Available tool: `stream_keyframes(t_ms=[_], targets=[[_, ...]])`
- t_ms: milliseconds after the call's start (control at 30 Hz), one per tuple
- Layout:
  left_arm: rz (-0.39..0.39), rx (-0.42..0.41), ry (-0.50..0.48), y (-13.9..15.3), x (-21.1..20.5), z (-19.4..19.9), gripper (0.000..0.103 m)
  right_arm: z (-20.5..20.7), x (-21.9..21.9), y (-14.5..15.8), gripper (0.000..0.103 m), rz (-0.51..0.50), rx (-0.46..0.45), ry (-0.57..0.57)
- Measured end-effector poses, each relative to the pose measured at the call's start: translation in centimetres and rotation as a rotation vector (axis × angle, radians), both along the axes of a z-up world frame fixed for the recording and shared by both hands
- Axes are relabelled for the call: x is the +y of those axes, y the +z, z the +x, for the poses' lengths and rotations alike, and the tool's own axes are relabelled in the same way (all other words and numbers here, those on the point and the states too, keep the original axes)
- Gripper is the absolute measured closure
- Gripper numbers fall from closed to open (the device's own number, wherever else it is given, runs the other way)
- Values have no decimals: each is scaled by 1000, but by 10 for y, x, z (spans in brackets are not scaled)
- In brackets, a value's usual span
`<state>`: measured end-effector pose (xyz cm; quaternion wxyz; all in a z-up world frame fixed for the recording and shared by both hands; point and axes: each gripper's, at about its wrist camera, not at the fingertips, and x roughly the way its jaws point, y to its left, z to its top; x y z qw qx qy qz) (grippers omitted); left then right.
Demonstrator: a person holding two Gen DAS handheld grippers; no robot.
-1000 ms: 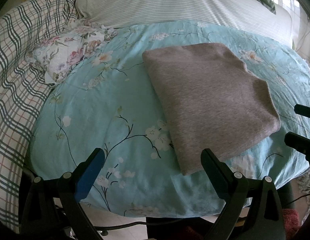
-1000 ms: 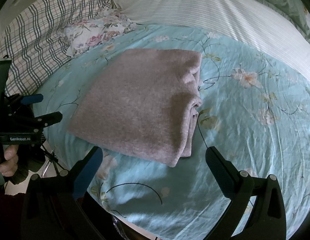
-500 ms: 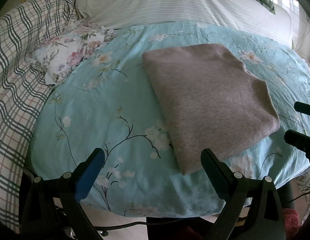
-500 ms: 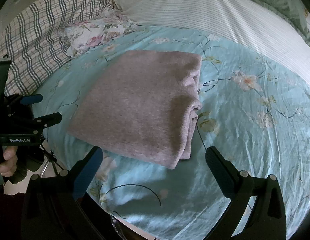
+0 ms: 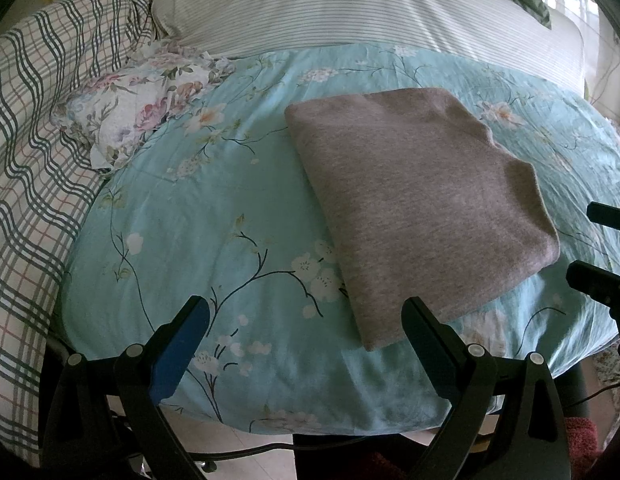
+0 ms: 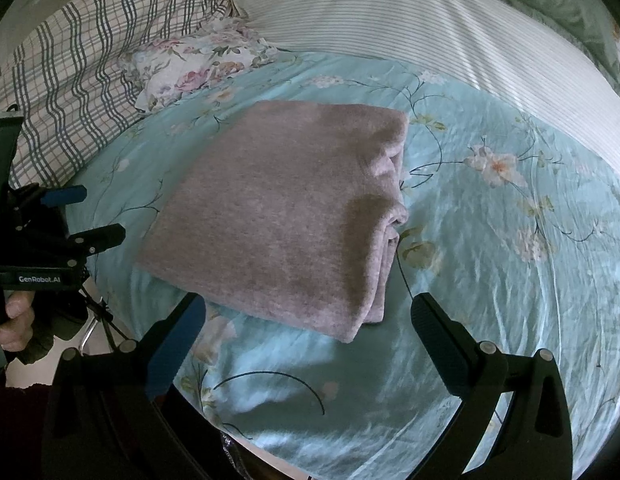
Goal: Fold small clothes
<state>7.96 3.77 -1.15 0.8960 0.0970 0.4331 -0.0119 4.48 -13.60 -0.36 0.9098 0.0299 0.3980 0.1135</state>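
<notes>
Clearly the grey knit garment [image 5: 422, 204] is already folded into a compact, roughly rectangular stack, lying flat on the turquoise floral bedspread [image 5: 198, 216] near the bed's front edge, well apart from the small floral cushion [image 5: 138, 112] and the plaid blanket [image 5: 34, 128]. Both tools hang off the mattress edge with nothing in them: the left gripper [image 5: 306, 344] stands wide, its right finger just in front of the stack's near corner, and the right gripper [image 6: 306, 336] is equally spread, framing the opposite near corner. Seen from the right wrist, the layered edges [image 6: 390, 236] show on the stack's right side, while the left and near sides are smooth folds. The fabric looks soft, light and limp, thick enough to hold its shape at rest but likely to sag or fan open if lifted by one layer. A sound hold would pinch through all layers at a folded edge, both corners together.
</notes>
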Motion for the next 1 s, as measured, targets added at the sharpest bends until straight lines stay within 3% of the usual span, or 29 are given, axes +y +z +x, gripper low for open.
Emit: stream_keyframes(t_ms=[1000], targets=[[7, -1, -1, 3, 2, 5, 6, 5, 0, 3, 1, -19, -12, 2]])
